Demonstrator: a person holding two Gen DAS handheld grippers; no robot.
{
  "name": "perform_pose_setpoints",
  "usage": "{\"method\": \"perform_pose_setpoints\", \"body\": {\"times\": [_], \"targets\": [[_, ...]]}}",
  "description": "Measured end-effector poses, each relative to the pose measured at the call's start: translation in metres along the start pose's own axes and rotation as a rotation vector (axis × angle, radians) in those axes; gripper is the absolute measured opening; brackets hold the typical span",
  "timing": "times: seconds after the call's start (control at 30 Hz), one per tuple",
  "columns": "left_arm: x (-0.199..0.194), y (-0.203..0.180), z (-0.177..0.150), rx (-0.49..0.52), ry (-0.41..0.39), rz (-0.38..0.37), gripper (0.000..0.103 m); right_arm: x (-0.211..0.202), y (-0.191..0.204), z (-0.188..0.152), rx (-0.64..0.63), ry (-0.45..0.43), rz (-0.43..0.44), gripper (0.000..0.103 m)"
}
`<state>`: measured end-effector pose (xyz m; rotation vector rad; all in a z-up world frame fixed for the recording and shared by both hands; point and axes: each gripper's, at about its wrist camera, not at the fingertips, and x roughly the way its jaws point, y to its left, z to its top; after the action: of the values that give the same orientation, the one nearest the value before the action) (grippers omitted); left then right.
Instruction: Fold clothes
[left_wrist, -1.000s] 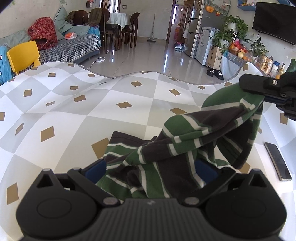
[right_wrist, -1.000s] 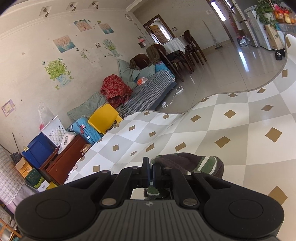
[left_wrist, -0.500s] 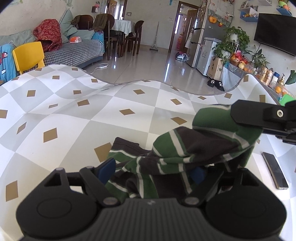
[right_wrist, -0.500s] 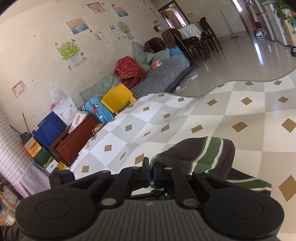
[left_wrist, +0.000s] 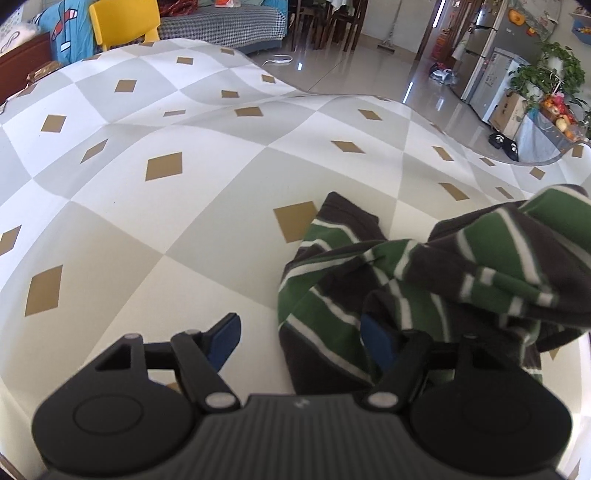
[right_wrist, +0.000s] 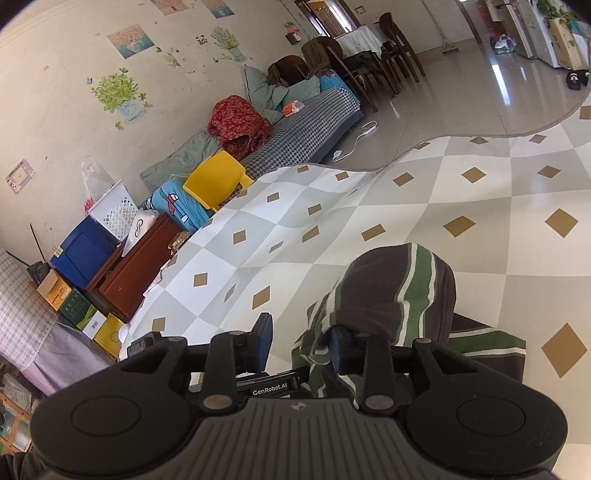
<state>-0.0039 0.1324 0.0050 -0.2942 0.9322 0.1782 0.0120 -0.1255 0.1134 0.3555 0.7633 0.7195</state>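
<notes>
While both grippers gape, striped garment (left_wrist: 424, 280) lies bunched — tablecloth (left_wrist: 184, 221) beneath

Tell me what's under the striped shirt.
The shirt lies bunched on the checked tablecloth, which shows all round it. Whatever sits beneath its folds is covered, so nothing else can be seen there.

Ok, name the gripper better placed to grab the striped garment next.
Left, probably: the left gripper has the green-and-brown striped knit garment between its closing jaws. The right gripper has just been opening, cloth draped over one jaw.

Both tongs (left_wrist: 301, 341) (right_wrist: 301, 343) parted
</notes>
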Motion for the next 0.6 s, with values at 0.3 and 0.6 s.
{"method": "perform_pose_setpoints", "body": {"times": [0.3,0.6], "targets": [[0.008,0.002,-0.009,0.011,0.027,0.035,0.073,-0.002,-0.009,0.004,0.02,-0.02,-0.049,0.037],[-0.013,-0.005,-0.003,0.013,-0.043,-0.025,0.088,0.009,-0.012,-0.002,-0.022,0.004,-0.118,0.04]]}}
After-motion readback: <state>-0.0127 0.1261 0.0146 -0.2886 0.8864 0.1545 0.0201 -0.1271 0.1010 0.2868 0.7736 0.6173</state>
